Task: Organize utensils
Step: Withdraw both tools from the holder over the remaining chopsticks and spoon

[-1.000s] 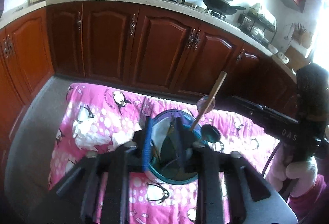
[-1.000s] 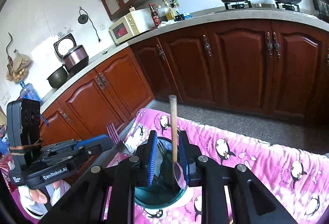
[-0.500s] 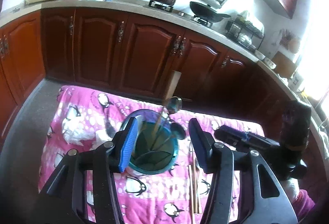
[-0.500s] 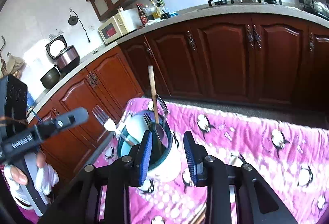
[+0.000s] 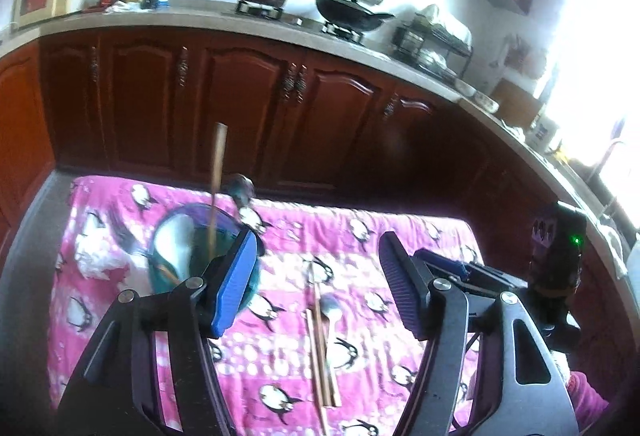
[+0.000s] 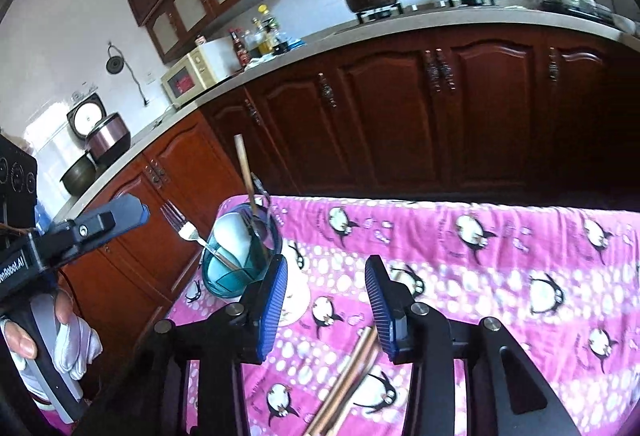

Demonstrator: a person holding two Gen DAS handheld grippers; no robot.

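Wooden chopsticks (image 6: 348,388) beneath right hand-held gripper (image 6: 326,306)

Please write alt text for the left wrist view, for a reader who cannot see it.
The open, empty left gripper, jaws widening, hovers above a pink penguin cloth. Chopsticks and a spoon lie there; a teal utensil holder stands left.

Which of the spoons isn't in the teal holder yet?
The metal spoon lying flat on the pink penguin cloth, beside the wooden chopsticks. The other spoons stand in the teal utensil holder with the fork.
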